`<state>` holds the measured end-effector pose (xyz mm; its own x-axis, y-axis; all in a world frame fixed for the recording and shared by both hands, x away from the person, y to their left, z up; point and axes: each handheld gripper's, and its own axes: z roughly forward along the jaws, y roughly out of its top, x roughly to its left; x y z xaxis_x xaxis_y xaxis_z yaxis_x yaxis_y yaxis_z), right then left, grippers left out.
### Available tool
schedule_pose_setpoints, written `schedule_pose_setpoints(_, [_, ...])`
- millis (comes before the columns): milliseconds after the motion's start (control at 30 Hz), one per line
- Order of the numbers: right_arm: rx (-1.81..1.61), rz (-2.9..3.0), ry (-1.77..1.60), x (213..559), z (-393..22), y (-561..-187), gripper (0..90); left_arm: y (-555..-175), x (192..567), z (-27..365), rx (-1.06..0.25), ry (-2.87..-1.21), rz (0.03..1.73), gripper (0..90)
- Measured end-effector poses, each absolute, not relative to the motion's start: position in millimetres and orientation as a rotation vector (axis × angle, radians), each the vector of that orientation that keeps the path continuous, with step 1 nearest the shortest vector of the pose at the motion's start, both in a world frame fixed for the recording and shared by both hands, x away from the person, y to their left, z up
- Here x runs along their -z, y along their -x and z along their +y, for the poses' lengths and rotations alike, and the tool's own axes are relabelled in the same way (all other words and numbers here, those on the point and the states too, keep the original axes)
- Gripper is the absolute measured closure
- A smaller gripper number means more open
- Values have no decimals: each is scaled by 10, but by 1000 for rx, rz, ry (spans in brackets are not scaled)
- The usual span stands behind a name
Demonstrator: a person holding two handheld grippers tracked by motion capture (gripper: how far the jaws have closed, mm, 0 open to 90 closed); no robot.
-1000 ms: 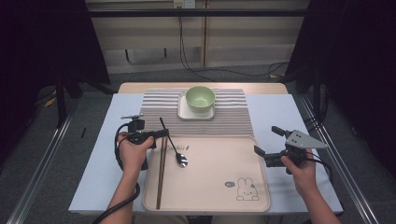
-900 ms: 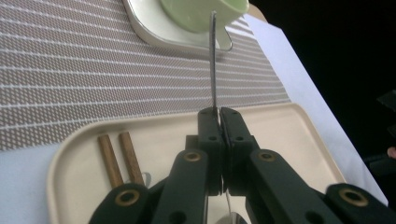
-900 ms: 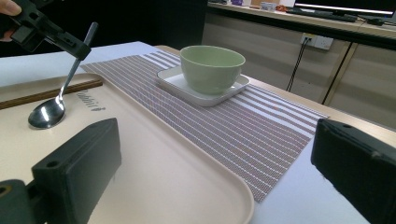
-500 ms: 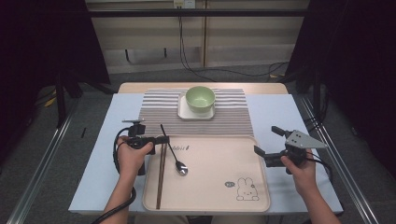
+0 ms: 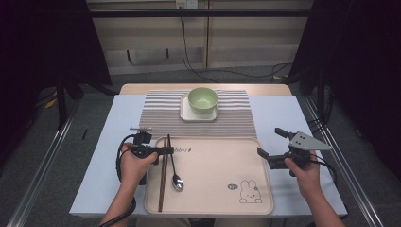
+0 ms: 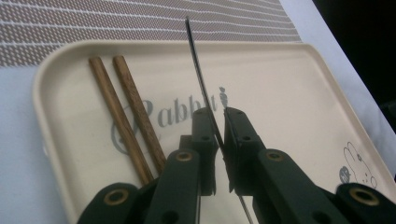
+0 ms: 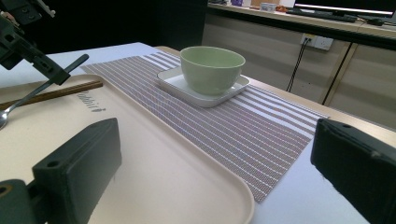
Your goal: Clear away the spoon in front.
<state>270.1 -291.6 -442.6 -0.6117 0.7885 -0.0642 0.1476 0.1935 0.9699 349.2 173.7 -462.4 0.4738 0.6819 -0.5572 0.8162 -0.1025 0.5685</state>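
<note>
The left claw (image 6: 218, 140) pinched the spoon (image 5: 174, 168) by its thin handle, bowl end resting on the tray (image 5: 222, 201) beside the chopsticks (image 5: 162, 177), apparently to place it. The right claw (image 5: 270, 147) waited spread. Beyond stood the green bowl (image 5: 203, 100).

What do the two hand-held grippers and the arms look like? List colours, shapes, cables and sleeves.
Left hand-held gripper: black, two flat-padded jaws with round bolt holes, black cable looping by the wrist. Right hand-held gripper: black, blocky jaws, grey three-cornered plate on top, black cable trailing. Both forearms are bare, with no sleeves in sight.
</note>
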Motion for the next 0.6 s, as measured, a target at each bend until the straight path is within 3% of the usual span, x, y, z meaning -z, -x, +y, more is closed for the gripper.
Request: schedule_pose_setpoints(600, [-1451, 1905, -872, 4422, -2916, -2695, 15, -3435, 4707, 1613, 174, -1903, 1251, 806])
